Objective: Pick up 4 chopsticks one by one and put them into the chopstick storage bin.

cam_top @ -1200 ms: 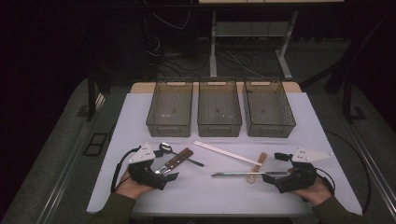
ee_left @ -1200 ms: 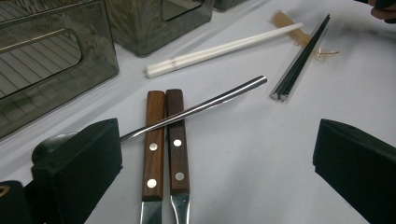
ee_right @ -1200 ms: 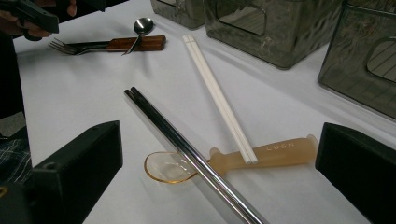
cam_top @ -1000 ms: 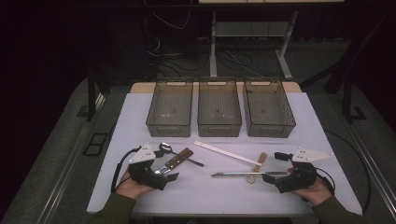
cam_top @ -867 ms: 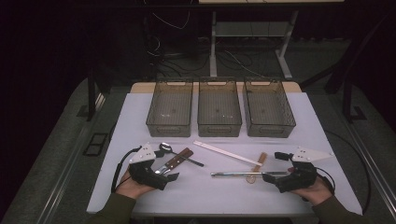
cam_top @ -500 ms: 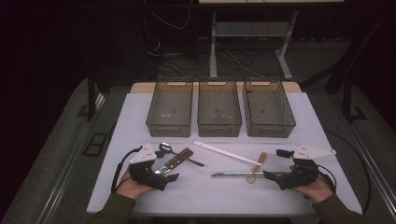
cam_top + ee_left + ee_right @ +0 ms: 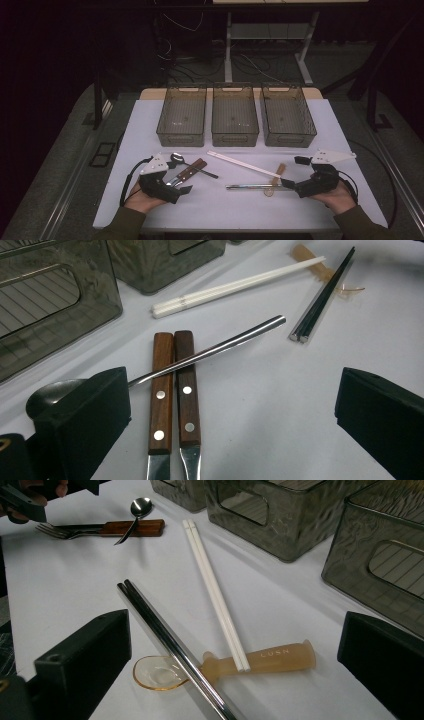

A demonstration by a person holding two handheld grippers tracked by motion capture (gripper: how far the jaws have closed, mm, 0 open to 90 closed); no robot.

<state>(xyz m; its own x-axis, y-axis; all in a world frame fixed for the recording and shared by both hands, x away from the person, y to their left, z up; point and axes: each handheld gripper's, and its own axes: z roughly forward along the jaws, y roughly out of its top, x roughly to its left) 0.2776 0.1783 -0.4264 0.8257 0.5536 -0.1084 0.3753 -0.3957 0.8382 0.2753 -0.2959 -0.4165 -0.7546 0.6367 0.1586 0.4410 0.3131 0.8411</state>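
Cutlery lies on a white table (image 7: 150,125). A steel spoon (image 7: 225,345) rests across two wooden-handled pieces (image 7: 161,390), just ahead of my open left gripper (image 7: 230,390), which is at the front left (image 7: 177,178). White chopsticks (image 7: 212,590) lie slanted mid-table, their end on an amber plastic spoon (image 7: 260,662). Steel chopsticks (image 7: 165,635) cross that spoon's bowl. My right gripper (image 7: 235,625) stands open just before them, at the front right (image 7: 294,171). Neither gripper holds anything.
Three empty smoky plastic bins (image 7: 182,116) (image 7: 235,116) (image 7: 288,116) stand side by side at the back of the table. Dark floor and table legs lie beyond. Bare tabletop runs along the front edge between my hands.
My right gripper has shifted slightly away from me and to the right, staying open. The left gripper and the cutlery have not moved.
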